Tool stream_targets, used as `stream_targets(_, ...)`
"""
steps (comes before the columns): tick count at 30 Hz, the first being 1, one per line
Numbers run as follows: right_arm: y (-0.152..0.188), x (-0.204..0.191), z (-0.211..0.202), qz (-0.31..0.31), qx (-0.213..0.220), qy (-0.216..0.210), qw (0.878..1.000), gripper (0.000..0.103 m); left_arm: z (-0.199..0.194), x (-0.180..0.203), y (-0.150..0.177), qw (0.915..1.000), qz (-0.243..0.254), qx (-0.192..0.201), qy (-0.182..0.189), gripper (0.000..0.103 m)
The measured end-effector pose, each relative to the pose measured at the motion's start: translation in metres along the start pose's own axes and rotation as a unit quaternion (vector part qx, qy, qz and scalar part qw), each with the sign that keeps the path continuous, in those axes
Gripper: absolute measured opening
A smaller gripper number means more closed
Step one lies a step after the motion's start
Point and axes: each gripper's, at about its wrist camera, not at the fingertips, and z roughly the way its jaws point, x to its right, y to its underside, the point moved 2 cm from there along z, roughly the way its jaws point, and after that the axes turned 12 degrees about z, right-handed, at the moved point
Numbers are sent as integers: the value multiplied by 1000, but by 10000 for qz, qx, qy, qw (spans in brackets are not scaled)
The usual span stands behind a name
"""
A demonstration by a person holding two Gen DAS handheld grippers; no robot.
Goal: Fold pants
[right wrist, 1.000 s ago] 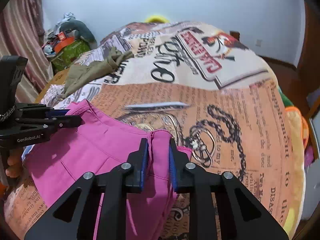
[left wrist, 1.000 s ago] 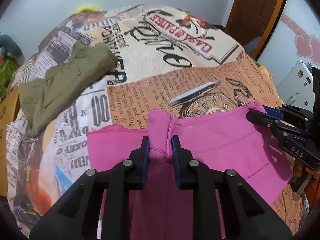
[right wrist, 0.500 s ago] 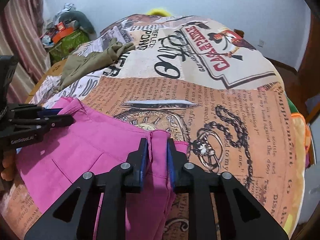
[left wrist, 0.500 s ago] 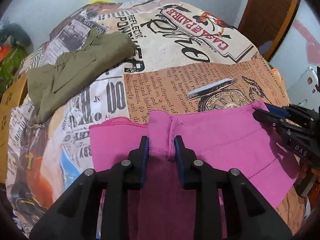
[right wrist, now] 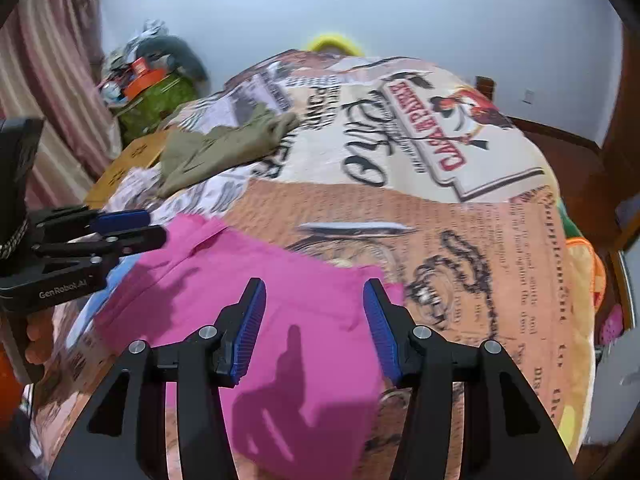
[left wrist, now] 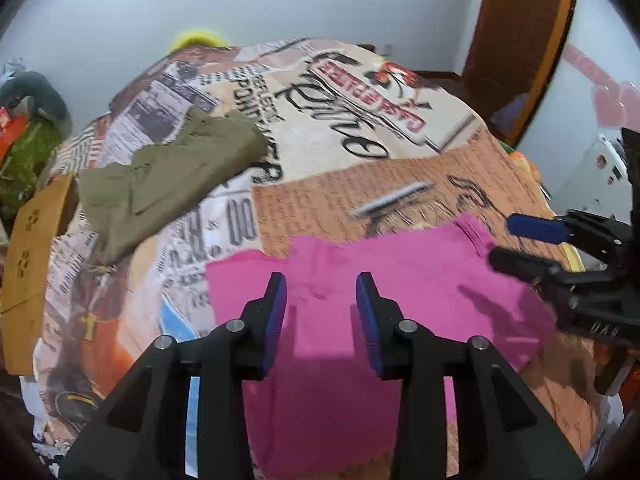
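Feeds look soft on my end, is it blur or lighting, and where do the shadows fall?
Left wrist view: motion blur smears the bedspread print; fisheye bends the edges. Right wrist view: similar blur, and the opening right gripper casts hard finger shadows on the pink pants.

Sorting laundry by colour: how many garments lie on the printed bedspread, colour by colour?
Pink folded pants: 1
Olive-green crumpled garment: 1
Total: 2
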Motion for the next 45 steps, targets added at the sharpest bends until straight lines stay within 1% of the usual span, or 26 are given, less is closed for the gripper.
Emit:
stream_targets(3, 11, -9, 11, -112, -267, -31, 9996, 47, 9, 11, 12, 9996, 138, -245, 46, 36)
stream_targets(5, 22, -9, 22, -134, -582, -26, 9982, 47, 19, 16, 24, 9983, 182, -530, 128, 37)
stream_targets(6, 29, -9, 28, -141, -763, -28, 9970, 47, 22, 17, 30, 9979, 206, -609, 110, 37)
stream_targets(8, 39, -8, 30, -186, -849, 4, 9962, 47, 22, 20, 39, 9977, 303, -605, -50, 37)
stream_targets(9, 42, -8, 27, -225, -828, -3, 9963, 47, 18, 21, 44, 9977, 356, -560, -138, 39)
stream_targets(11, 48, -8, 20, -282, -815, 8, 9963, 47, 11, 19, 52, 9978, 355, -520, -185, 43)
stream_targets(12, 50, -8, 16, -274, -800, 27, 9964, 47, 8, 17, 55, 9980, 319, -513, -202, 48)
stream_targets(14, 54, -5, 10, -231, -788, 63, 9966, 47, 4, 10, 64, 9980, 215, -529, -274, 53)
stream_targets(18, 63, 4, -2, -62, -751, 134, 9971, 47, -6, -3, 80, 9981, -84, -581, -190, 54)
stream_targets(21, 69, 16, -9, 222, -746, 104, 9969, 48, -14, -8, 87, 9978, -252, -591, -163, 55)
stream_targets(24, 74, 25, -15, 379, -725, 203, 9964, 51, -20, -10, 93, 9973, -268, -610, -295, 56)
stream_targets(26, 76, 27, -18, 459, -721, 225, 9961, 51, -23, -12, 97, 9966, -292, -652, -402, 56)
stream_targets(29, 77, 28, -26, 487, -652, 317, 9962, 51, -28, -20, 102, 9963, -427, -661, -357, 56)
stream_targets(31, 76, 27, -31, 480, -564, 357, 9966, 51, -32, -25, 102, 9959, -446, -670, -409, 56)
stream_targets(33, 72, 26, -36, 503, -454, 332, 9971, 51, -38, -28, 99, 9966, -418, -537, -456, 56)
stream_targets(37, 61, 24, -42, 504, -216, 287, 9981, 51, -40, -35, 89, 9973, -414, -438, -427, 58)
stream_targets(38, 58, 24, -42, 513, -173, 272, 9982, 54, -39, -36, 85, 9973, -439, -422, -412, 62)
stream_targets(39, 56, 24, -41, 530, -146, 272, 9981, 61, -36, -39, 82, 9972, -481, -414, -393, 66)
stream_targets(41, 52, 26, -36, 552, -73, 316, 9979, 64, -29, -42, 78, 9970, -569, -438, -304, 67)
stream_targets(45, 49, 33, -21, 647, -138, 426, 9969, 64, -7, -49, 72, 9948, -816, -603, 64, 67)
